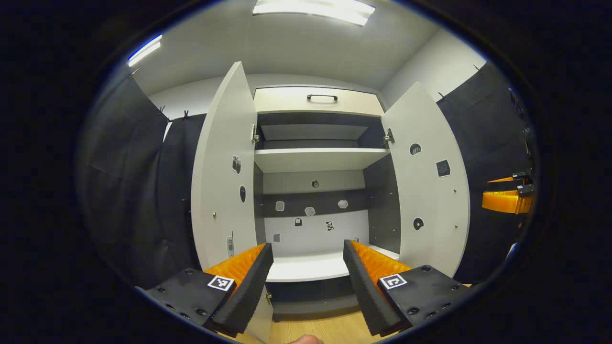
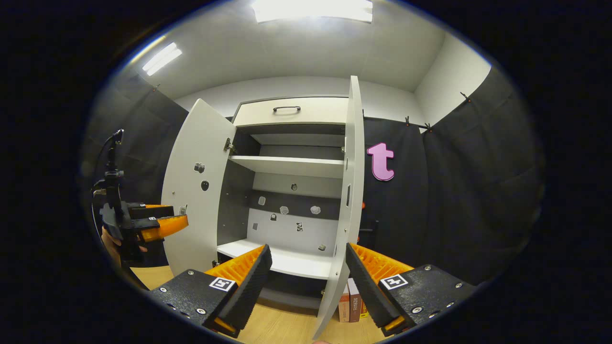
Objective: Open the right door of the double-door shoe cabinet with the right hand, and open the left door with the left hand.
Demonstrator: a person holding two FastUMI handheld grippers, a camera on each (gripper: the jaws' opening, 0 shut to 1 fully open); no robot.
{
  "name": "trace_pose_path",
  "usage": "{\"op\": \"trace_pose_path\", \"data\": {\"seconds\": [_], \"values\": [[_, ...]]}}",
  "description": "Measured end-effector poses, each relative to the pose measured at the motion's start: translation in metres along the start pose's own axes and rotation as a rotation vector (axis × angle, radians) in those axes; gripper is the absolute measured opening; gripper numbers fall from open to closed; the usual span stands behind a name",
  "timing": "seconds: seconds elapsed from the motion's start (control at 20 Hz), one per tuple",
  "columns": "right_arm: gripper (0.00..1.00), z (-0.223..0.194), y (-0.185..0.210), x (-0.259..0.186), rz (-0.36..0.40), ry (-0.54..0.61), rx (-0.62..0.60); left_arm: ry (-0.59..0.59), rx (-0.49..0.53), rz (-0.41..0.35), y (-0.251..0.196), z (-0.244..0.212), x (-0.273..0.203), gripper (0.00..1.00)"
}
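Note:
The shoe cabinet stands with both white doors swung wide. In the left gripper view the left door rises just above my left finger and the right door above the right one. My left gripper is open, the cabinet's inside showing in its gap. In the right gripper view the right door is edge-on, and its lower edge runs down between the fingers of my open right gripper, close to the right finger without being pinched. The left door stands off to the left.
A top drawer with a black handle sits above the shelves. Two books stand on the wooden floor behind the right door. A hand holds the left gripper beside the left door. The right gripper is at the far right.

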State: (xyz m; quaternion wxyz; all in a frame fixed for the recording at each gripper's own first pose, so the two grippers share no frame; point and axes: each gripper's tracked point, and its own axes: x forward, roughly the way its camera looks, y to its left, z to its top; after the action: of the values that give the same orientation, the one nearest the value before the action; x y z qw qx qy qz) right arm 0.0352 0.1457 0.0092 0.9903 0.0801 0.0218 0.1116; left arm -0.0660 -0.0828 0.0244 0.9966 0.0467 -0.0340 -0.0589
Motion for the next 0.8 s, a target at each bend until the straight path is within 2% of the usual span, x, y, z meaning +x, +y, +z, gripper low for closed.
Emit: {"op": "trace_pose_path", "data": {"seconds": [0.2,0.55,0.8], "values": [[0.94,-0.006,-0.004,0.005,-0.007,0.01,-0.026,-0.003,-0.025,-0.003,-0.004,-0.003,0.011,0.95],[0.94,-0.002,-0.016,0.013,-0.014,0.001,-0.012,-0.066,-0.012,0.035,0.015,0.015,0.016,0.95],[0.94,0.002,-0.007,0.02,-0.01,-0.007,-0.022,-0.08,-0.021,-0.009,0.006,0.026,0.02,0.95]]}}
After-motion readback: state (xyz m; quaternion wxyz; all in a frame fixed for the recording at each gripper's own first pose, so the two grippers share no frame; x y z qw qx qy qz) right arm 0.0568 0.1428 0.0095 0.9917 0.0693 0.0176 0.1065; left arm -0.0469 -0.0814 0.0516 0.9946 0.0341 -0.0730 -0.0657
